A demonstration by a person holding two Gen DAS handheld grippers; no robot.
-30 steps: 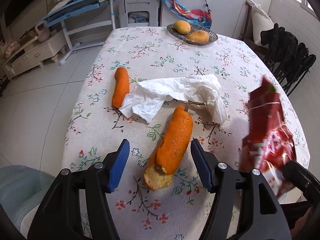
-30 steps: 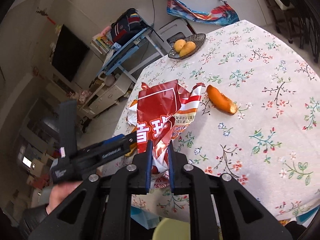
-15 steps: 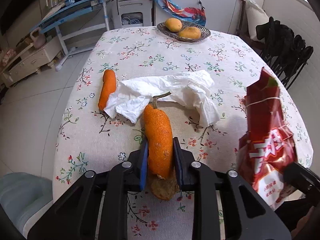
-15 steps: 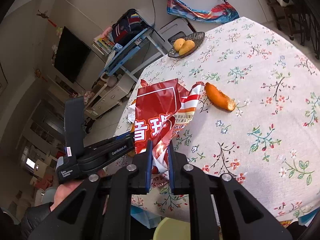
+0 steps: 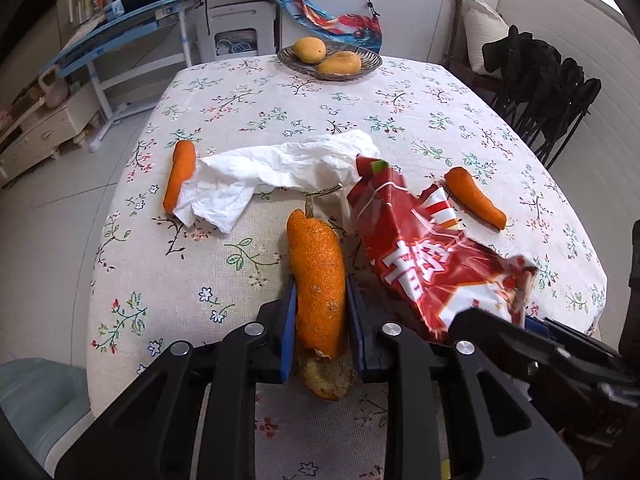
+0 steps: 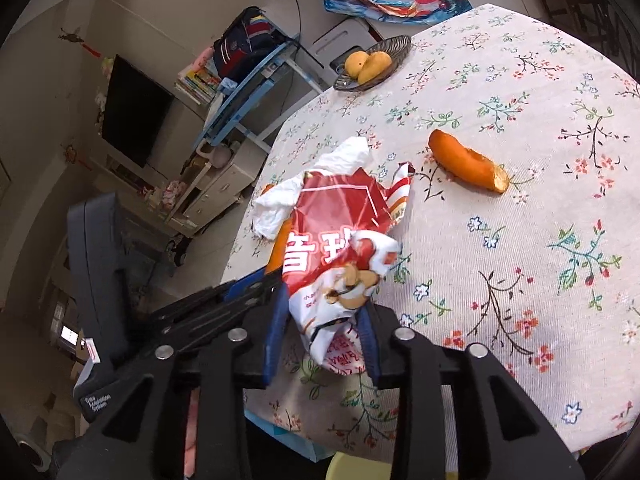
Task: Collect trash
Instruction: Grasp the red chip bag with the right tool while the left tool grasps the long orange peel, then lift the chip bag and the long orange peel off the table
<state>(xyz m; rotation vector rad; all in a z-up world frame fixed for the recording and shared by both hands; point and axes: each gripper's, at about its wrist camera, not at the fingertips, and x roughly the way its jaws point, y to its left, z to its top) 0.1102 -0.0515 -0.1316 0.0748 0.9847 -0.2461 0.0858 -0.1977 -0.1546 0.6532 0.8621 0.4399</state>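
Observation:
My left gripper (image 5: 321,320) is shut on a long orange peel (image 5: 318,276) with a stem, just above the floral tablecloth (image 5: 200,256). A red and white snack bag (image 6: 340,248) sits between the fingers of my right gripper (image 6: 322,320), whose jaws now stand apart around it; the bag also shows in the left wrist view (image 5: 420,256). A crumpled white tissue (image 5: 276,172) lies mid-table with a second peel (image 5: 179,176) at its left end. A third peel (image 5: 474,198) lies at the right, also in the right wrist view (image 6: 466,162).
A dish of mangoes (image 5: 330,60) stands at the table's far edge. Black chairs (image 5: 544,92) line the right side. A blue desk (image 5: 120,28) and white cabinet (image 5: 44,128) stand far left. A pale bin (image 5: 36,412) sits below the table's near left corner.
My left gripper closed on the stemmed peel and lifted it. My right gripper's jaws opened, and the snack bag sank toward the table beside the left gripper.

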